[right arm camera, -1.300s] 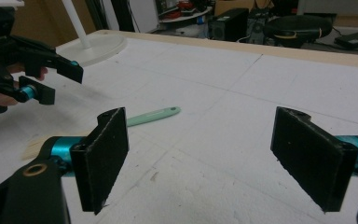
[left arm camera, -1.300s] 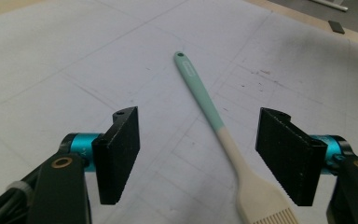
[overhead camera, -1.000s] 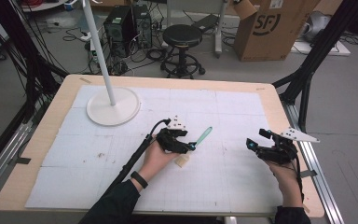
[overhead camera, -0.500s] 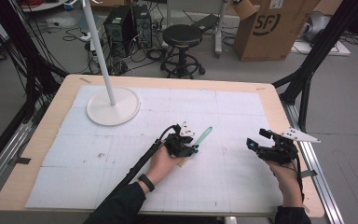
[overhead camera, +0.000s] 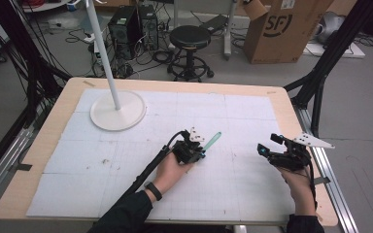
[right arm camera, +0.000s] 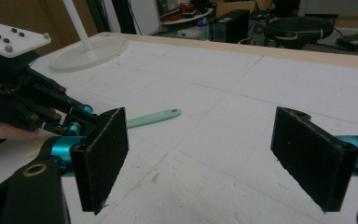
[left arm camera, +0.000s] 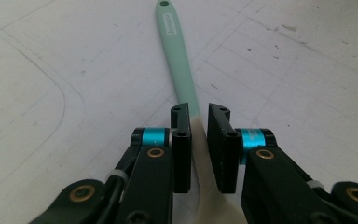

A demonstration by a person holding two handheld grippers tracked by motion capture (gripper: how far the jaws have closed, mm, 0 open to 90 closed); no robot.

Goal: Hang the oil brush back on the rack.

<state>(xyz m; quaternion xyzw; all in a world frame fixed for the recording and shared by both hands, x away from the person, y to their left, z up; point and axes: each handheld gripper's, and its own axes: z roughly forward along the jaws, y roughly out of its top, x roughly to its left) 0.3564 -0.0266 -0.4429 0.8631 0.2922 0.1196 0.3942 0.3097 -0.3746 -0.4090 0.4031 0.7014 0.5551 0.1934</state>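
A spatula (overhead camera: 212,141) with a mint-green handle and a cream blade lies flat on the white mat near the table's middle. My left gripper (overhead camera: 201,154) is low over it. In the left gripper view the two jaws stand on either side of the spatula's cream neck (left arm camera: 199,140), which fills the narrow gap between the pads at my left gripper (left arm camera: 199,114). These jaws have just been closing with the spatula between them. My right gripper (overhead camera: 266,144) hovers near the right edge, wide open (right arm camera: 205,154) and holding nothing. It faces the spatula (right arm camera: 154,116) and the left gripper (right arm camera: 81,119).
A white lamp base (overhead camera: 118,110) with its pole stands at the mat's back left. The wooden table rim (overhead camera: 301,145) runs close beside my right hand. Beyond the table are a black stool (overhead camera: 190,36) and a cardboard box (overhead camera: 281,24).
The left gripper's jaws have narrowed around the spatula's neck and its hand has shifted slightly toward the handle, covering the cream blade. The right gripper has stayed put.
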